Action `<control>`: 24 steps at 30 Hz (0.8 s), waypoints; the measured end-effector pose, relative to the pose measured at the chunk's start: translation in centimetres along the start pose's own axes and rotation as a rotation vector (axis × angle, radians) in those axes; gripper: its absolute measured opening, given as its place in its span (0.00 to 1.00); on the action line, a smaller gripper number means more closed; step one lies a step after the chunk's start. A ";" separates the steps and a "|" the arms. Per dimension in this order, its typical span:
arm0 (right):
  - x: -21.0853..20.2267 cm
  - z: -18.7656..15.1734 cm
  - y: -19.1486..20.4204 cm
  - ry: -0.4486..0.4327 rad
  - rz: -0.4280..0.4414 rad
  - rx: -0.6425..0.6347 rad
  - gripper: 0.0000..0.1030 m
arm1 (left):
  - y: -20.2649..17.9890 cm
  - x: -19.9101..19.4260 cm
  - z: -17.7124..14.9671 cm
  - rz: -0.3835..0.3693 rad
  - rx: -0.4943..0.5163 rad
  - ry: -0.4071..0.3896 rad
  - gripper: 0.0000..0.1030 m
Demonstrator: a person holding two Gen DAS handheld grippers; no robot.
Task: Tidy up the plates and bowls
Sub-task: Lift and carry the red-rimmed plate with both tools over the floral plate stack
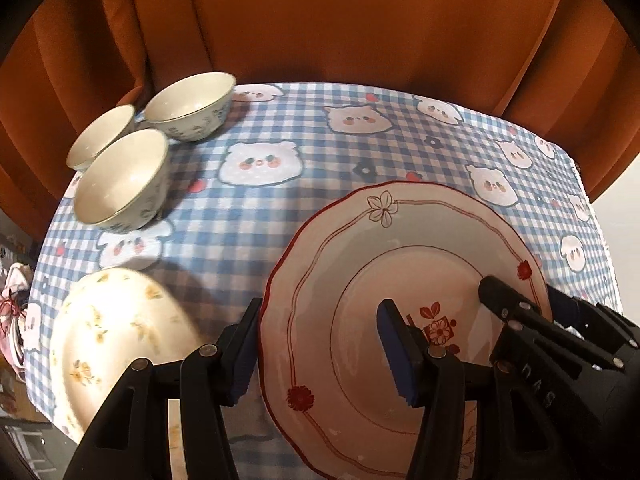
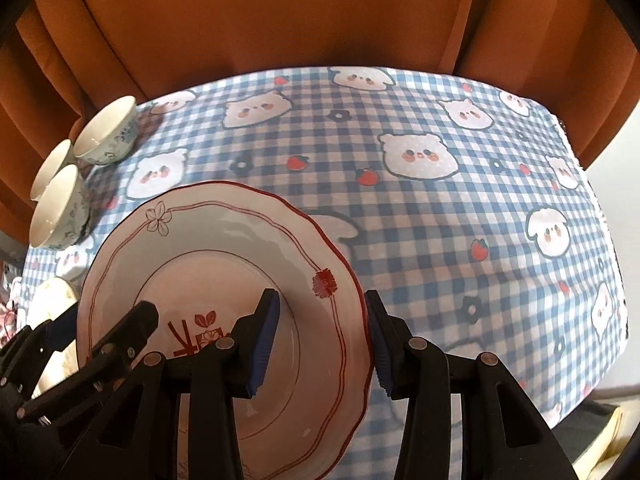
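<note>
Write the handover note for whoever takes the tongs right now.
Left tongs: shut on the red-trimmed plate, left rim.
Right tongs: shut on its right rim.
The plate is held between both, over the checked tablecloth.
Yellow-flowered plate sits at front left; three bowls stand separate at back left.
Done: plate gripped.
Left: probably stack the plates, nest the bowls.

Raised letters "SVD", upside down, on right gripper (image 1: 516, 304) body.
</note>
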State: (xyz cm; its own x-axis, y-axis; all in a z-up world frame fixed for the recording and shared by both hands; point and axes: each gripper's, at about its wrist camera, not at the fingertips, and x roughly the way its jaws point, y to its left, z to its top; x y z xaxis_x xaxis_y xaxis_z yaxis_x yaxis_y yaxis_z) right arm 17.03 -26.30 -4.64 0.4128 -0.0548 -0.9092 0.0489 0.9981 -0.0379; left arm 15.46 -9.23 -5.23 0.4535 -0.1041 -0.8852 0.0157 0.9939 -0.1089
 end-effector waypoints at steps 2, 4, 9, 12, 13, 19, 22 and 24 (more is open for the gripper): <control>-0.7 -0.4 1.2 -0.012 -0.003 0.002 0.46 | 1.3 -0.4 -0.4 -0.007 0.000 0.000 0.55; -1.4 -0.8 2.5 -0.022 -0.005 0.006 0.46 | 2.5 -0.8 -0.8 -0.012 -0.002 -0.003 0.55; -2.7 -1.9 5.5 -0.044 -0.013 0.000 0.46 | 5.5 -2.2 -1.7 -0.023 -0.012 -0.021 0.55; -3.3 -2.5 7.4 -0.057 -0.014 -0.008 0.46 | 7.2 -2.8 -2.1 -0.024 -0.018 -0.033 0.55; -3.5 -2.6 8.0 -0.058 -0.014 -0.011 0.46 | 7.7 -2.9 -2.2 -0.024 -0.020 -0.037 0.55; -3.5 -3.7 11.7 -0.044 -0.001 -0.029 0.46 | 11.3 -3.6 -3.0 -0.015 -0.046 -0.045 0.55; -3.2 -4.1 13.6 -0.032 0.005 -0.046 0.46 | 13.1 -3.6 -3.3 -0.013 -0.062 -0.038 0.55; -3.1 -4.3 14.8 -0.024 0.008 -0.058 0.46 | 14.2 -3.5 -3.7 -0.011 -0.075 -0.028 0.55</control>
State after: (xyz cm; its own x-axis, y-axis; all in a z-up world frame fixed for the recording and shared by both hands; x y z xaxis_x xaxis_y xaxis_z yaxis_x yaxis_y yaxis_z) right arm 12.53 -11.27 -4.17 0.4346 -0.0466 -0.8994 -0.0075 0.9984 -0.0553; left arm 10.78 5.09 -5.39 0.4784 -0.1133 -0.8708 -0.0456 0.9871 -0.1534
